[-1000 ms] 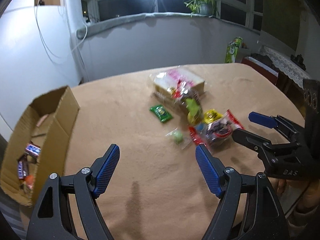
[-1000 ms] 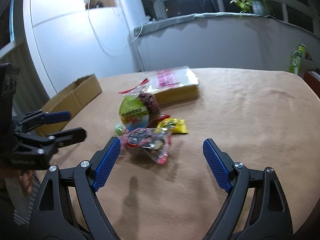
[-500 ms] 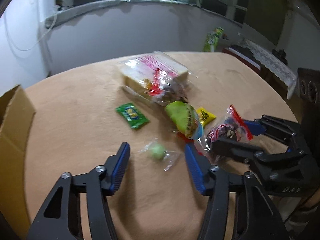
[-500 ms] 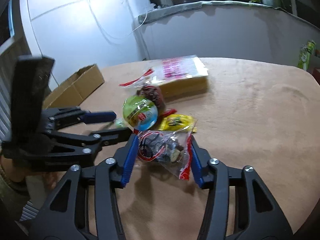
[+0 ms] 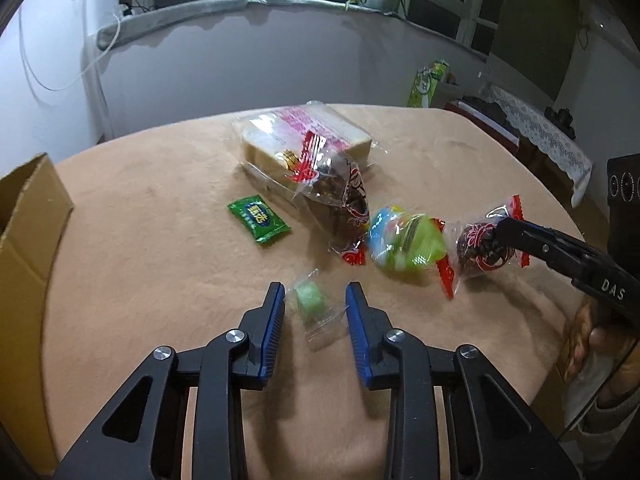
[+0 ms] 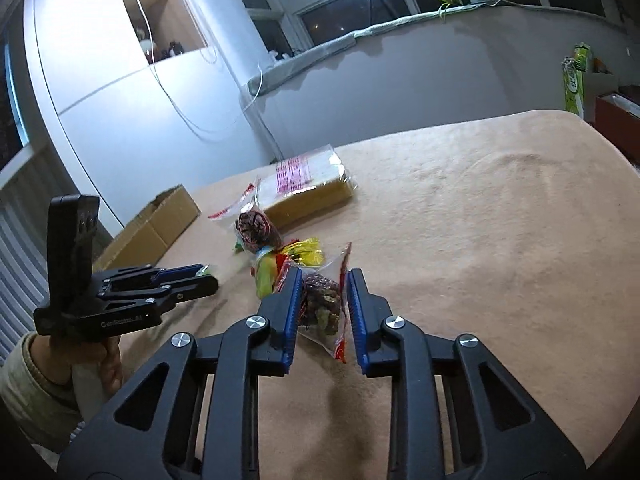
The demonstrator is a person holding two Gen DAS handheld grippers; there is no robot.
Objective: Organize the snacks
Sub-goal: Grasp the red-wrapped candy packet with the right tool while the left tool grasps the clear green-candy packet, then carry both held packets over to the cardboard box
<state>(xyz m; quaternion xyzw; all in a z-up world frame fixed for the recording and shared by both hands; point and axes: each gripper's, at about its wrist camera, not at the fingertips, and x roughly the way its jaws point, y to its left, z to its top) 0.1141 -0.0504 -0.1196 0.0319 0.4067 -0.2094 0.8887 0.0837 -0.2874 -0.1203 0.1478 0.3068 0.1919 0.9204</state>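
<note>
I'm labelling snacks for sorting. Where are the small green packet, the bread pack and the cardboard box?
small green packet [image 5: 259,219], left wrist view, middle of its printed face.
bread pack [image 5: 280,136], left wrist view, top of the wrapper.
cardboard box [image 5: 28,216], left wrist view, outer side wall.

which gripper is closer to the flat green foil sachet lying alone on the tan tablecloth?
Left. The left gripper sits just below the green foil sachet, closing around a clear-wrapped pale green candy. The right gripper is farther right, past the snack pile.
</note>
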